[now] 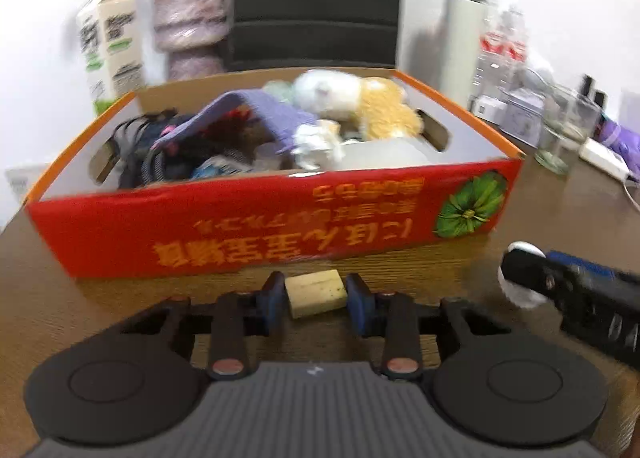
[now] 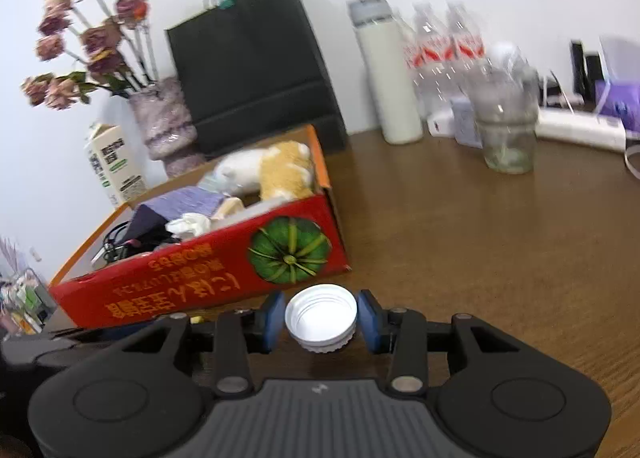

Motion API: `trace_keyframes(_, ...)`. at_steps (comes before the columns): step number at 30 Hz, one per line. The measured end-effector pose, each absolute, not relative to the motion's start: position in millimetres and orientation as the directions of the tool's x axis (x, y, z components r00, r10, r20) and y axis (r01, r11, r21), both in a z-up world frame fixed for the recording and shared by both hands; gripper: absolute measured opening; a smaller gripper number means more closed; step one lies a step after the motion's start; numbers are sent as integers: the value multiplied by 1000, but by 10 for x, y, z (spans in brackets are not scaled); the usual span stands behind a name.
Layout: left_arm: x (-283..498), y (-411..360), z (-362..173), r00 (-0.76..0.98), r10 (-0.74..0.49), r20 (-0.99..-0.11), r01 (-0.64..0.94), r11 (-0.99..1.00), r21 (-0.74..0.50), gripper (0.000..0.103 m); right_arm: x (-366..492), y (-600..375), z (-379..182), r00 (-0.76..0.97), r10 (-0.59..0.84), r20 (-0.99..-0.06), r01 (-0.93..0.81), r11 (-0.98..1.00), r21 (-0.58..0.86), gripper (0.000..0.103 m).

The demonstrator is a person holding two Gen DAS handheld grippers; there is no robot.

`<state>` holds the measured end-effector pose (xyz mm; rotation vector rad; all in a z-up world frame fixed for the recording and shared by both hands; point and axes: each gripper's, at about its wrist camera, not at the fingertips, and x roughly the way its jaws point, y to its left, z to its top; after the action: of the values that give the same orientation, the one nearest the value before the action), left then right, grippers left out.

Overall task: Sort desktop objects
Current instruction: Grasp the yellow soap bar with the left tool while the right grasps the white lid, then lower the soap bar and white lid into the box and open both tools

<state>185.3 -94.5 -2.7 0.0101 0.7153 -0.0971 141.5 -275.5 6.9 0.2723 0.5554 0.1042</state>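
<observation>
A red cardboard box [image 1: 256,230] with an orange rim stands on the brown wooden table, packed with plush toys [image 1: 352,98], a purple cloth, cables and crumpled tissue. Just in front of its near wall, my left gripper [image 1: 316,300] is shut on a small pale yellow block [image 1: 316,293], one blue pad on each side. In the right wrist view, my right gripper [image 2: 321,321] is shut on a white screw cap [image 2: 321,316] with its open side facing the camera, near the box's pumpkin-printed corner [image 2: 290,250]. That cap [image 1: 518,296] also shows at the right of the left wrist view.
Behind the box are a black paper bag [image 2: 252,58], a vase of dried flowers [image 2: 166,118] and a milk carton [image 2: 114,164]. To the right stand a white flask [image 2: 390,78], water bottles [image 2: 444,54], a glass jar [image 2: 506,130] and a white power strip [image 2: 580,130].
</observation>
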Motion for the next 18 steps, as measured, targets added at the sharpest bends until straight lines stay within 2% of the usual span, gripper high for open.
trace_keyframes(5,1495,-787,51,798,-39,-601,32,999,-22,35,1375,-2607,70,843,172,-509,-69,974,215,38)
trace_keyframes(12,637,-629,243,874,22,-485,-16,1000,16,35,921,-2407,134,863,226,-452,-158,970,183,38)
trace_keyframes(18,455,-496,344,879,13,-477,-22,1000,-14,35,321,-2359,267,884,280,-374,-206,952,224,38)
